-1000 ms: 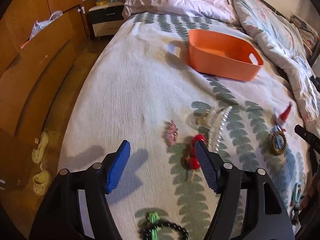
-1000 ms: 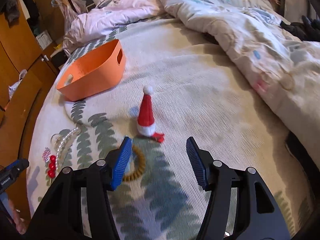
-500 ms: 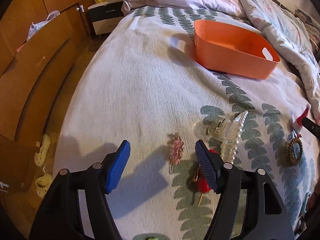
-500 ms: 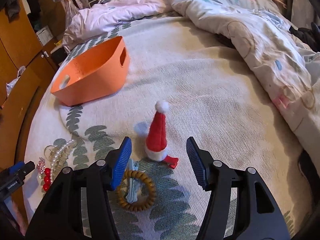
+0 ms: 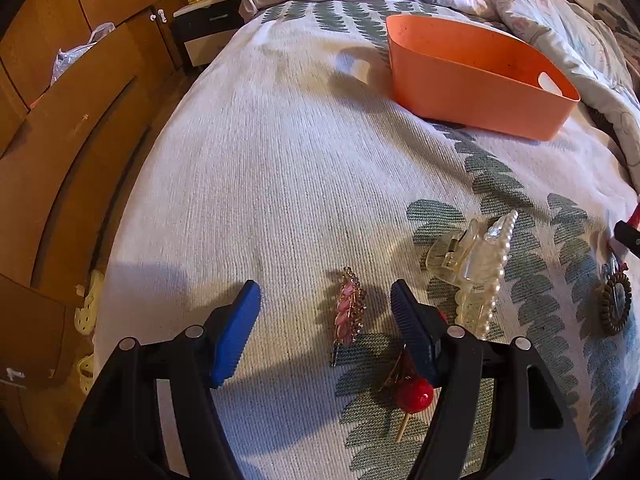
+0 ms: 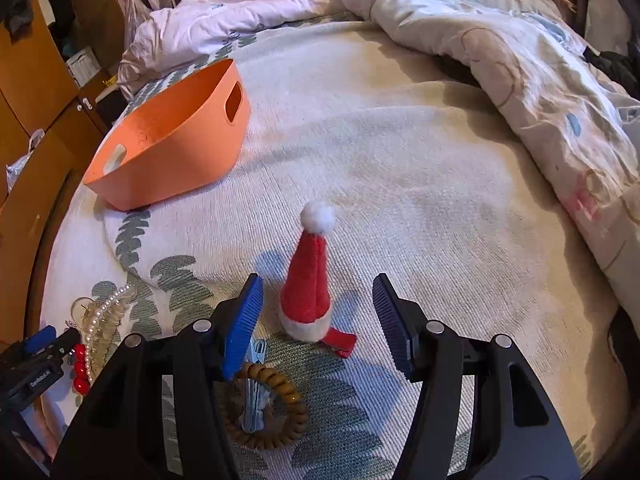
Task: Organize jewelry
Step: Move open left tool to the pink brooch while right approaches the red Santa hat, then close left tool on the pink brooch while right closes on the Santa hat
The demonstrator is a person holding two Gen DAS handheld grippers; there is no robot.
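Jewelry clips lie under both tilted-down tools [image 5: 325,320] [image 6: 316,320], jaws apart.

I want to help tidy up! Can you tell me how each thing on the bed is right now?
Orange bin: upright, looks empty.
Santa hat clip: standing upright between the open right hand-held gripper fingers, untouched.
Pink leaf clip: flat between the open left hand-held gripper fingers.
Pearl claw clip: lying closed.
Coil hair tie: flat, around a blue clip.
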